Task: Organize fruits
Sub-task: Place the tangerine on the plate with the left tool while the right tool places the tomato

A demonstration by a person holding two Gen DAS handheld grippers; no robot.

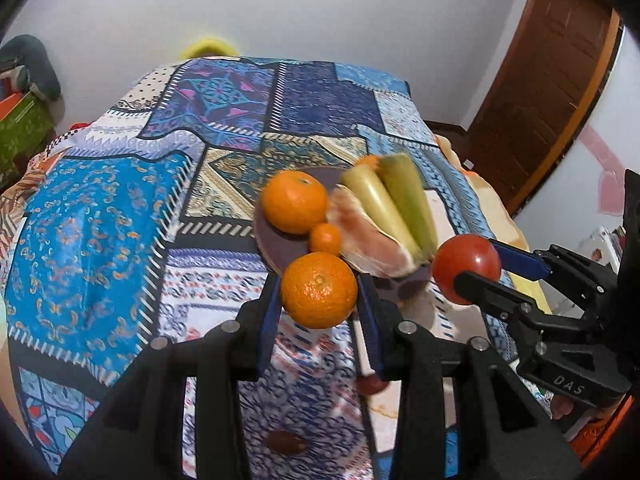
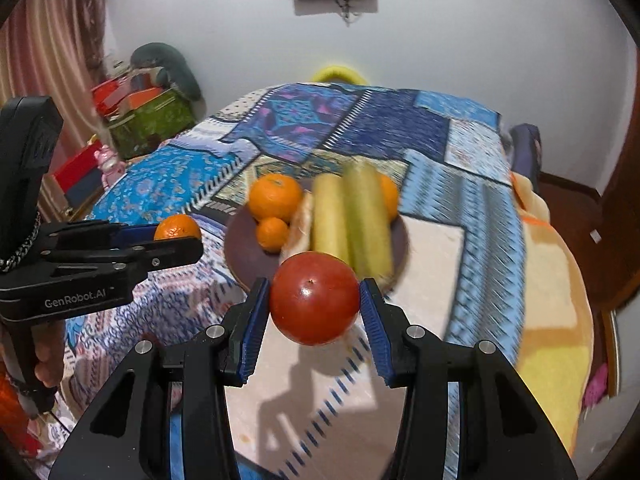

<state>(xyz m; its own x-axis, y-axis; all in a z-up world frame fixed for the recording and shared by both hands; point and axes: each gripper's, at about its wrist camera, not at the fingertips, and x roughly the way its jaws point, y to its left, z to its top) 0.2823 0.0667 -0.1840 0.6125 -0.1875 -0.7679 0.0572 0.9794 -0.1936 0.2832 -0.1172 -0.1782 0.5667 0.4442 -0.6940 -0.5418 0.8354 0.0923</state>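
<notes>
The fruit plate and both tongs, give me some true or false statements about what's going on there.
1. The left tongs hold an orange. True.
2. The right tongs are empty. False: they grip a red tomato.
3. The plate holds only oranges. False: two yellow-green long fruits and a peeled pale segment also lie on it.
4. A small orange sits on the plate beside a larger orange. True.
5. The plate rests on a patterned cloth. True.
</notes>
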